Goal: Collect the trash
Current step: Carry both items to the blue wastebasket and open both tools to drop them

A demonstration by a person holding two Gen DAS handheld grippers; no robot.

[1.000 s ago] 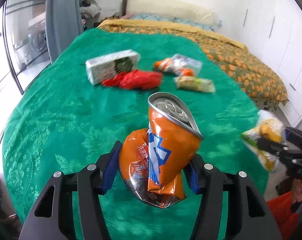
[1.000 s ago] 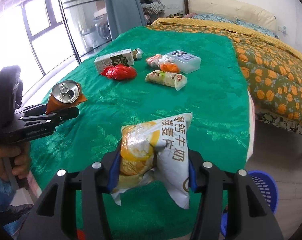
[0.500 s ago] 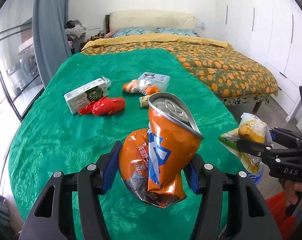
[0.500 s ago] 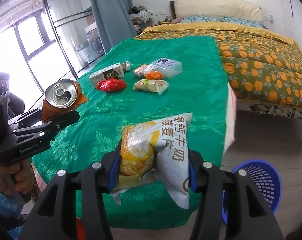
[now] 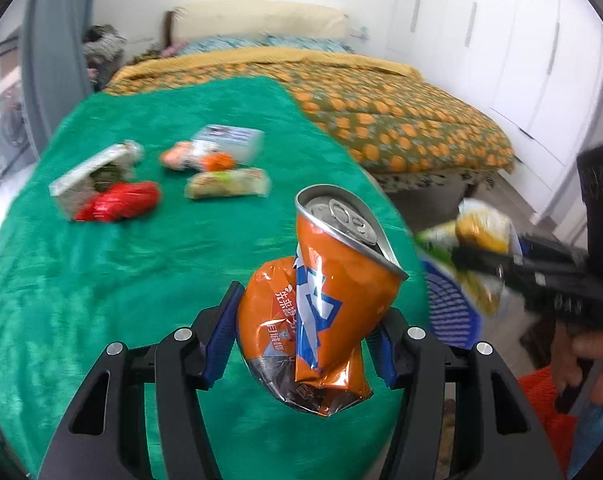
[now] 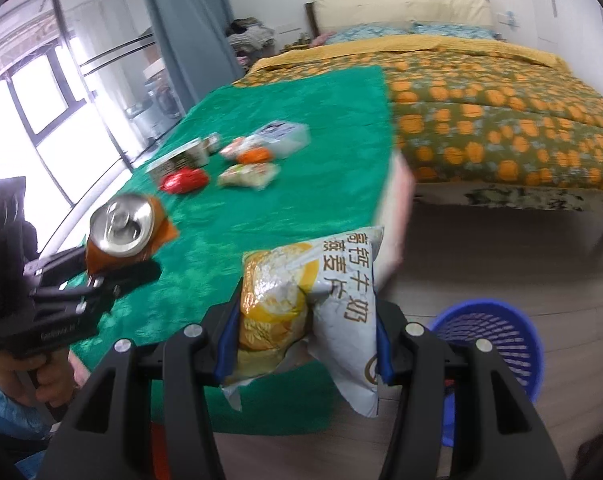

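Left hand-held gripper [image 5: 305, 340] is clamped on a crushed orange can [image 5: 325, 312], held above the table's [image 5: 101, 260] near edge. Right hand-held gripper [image 6: 305, 344] grips a snack bag [image 6: 313, 308] beside the blue basket [image 6: 497, 340] on the floor. Step judged: carrying to disposal. Next: position each item over the basket, then release.

Crushed can [image 5: 333, 300]: orange, blue-and-white stripe, silver top. Snack bag [image 6: 321, 312]: white and yellow, dark printed characters. Gripper pads [image 5: 221, 340]: blue, on black frames. Table cloth [image 5: 101, 272]: green, faint leaf pattern. Basket [image 6: 497, 344]: blue, slotted. Bedspread [image 6: 501, 128]: olive with orange pumpkin print. Wrapper [image 5: 119, 202]: red.
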